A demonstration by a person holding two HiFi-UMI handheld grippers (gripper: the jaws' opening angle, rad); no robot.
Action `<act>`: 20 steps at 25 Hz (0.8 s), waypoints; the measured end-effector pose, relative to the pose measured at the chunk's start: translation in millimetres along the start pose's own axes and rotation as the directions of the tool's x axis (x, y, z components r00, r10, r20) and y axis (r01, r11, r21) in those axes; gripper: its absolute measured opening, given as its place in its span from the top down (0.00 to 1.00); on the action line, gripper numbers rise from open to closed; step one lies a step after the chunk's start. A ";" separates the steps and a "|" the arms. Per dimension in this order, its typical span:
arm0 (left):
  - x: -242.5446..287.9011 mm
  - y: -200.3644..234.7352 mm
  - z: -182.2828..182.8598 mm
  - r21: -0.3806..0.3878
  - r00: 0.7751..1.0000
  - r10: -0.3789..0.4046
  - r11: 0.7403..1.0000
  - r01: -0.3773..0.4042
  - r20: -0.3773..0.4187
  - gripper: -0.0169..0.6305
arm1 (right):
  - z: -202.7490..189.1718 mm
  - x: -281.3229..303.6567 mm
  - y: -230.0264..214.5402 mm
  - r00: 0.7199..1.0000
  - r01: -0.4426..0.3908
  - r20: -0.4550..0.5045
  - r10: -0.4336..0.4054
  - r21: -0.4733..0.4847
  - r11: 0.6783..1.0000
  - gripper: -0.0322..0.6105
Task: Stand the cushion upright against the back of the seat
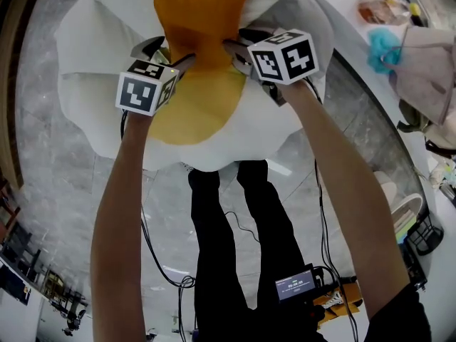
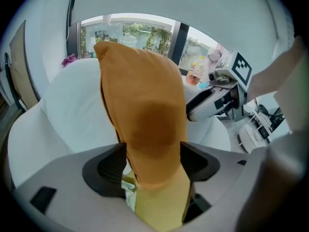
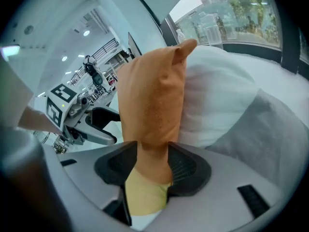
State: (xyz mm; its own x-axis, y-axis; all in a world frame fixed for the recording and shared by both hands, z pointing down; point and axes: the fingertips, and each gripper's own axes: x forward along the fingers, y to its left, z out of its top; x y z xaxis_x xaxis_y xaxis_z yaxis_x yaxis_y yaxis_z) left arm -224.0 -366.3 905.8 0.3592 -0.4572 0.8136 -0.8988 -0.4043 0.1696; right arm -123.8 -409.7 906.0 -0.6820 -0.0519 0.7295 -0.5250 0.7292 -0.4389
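Note:
An orange cushion (image 1: 203, 20) with a yellow underside (image 1: 196, 109) is lifted by its near edge over a white rounded seat (image 1: 92, 63). My left gripper (image 1: 179, 61) is shut on the cushion's left side, and my right gripper (image 1: 236, 50) is shut on its right side. In the left gripper view the cushion (image 2: 145, 100) rises tilted from between the pads of the left gripper (image 2: 152, 166), with the seat's white back (image 2: 72, 110) behind it. In the right gripper view the cushion (image 3: 152, 95) fills the right gripper (image 3: 150, 166) and leans towards the seat's back (image 3: 217, 95).
The person's legs in black trousers (image 1: 235, 248) stand on the grey marble floor (image 1: 64, 191), with cables and a small screen device (image 1: 296, 286) beside them. A white table (image 1: 363, 27) with a bag and a teal object (image 1: 382, 48) runs along the right.

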 end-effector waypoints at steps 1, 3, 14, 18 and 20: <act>-1.9 -3.2 0.5 -0.002 1.000 -0.006 1.000 0.006 0.005 0.42 | 1.5 -2.0 3.4 1.000 -0.011 0.010 0.011 0.010 1.000 0.62; -7.3 -10.3 2.9 -0.012 1.000 -0.015 1.000 0.015 0.022 0.42 | 2.5 -7.5 9.7 1.000 -0.017 0.012 0.016 0.004 1.000 0.62; -78.4 -50.0 38.8 0.084 0.997 -0.054 0.995 0.049 0.055 0.42 | 13.9 -71.6 67.1 1.000 -0.001 0.021 0.002 -0.055 0.998 0.63; -125.8 -69.5 62.2 0.084 0.993 -0.047 0.996 0.038 0.104 0.46 | 25.1 -113.7 102.9 0.997 -0.048 0.058 0.053 -0.088 0.995 0.66; -152.0 -81.9 74.8 0.099 0.990 -0.035 0.995 0.021 0.138 0.52 | 29.8 -137.1 120.0 0.995 -0.058 0.071 0.067 -0.120 0.991 0.68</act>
State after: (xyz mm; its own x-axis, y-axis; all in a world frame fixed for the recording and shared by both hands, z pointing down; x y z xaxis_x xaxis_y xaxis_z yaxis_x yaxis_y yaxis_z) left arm -186.2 -322.9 726.6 0.4216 -0.5477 0.7227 -0.8616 -0.4903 0.1311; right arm -108.5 -335.4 737.6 -0.7500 -0.0514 0.6595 -0.4195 0.8078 -0.4141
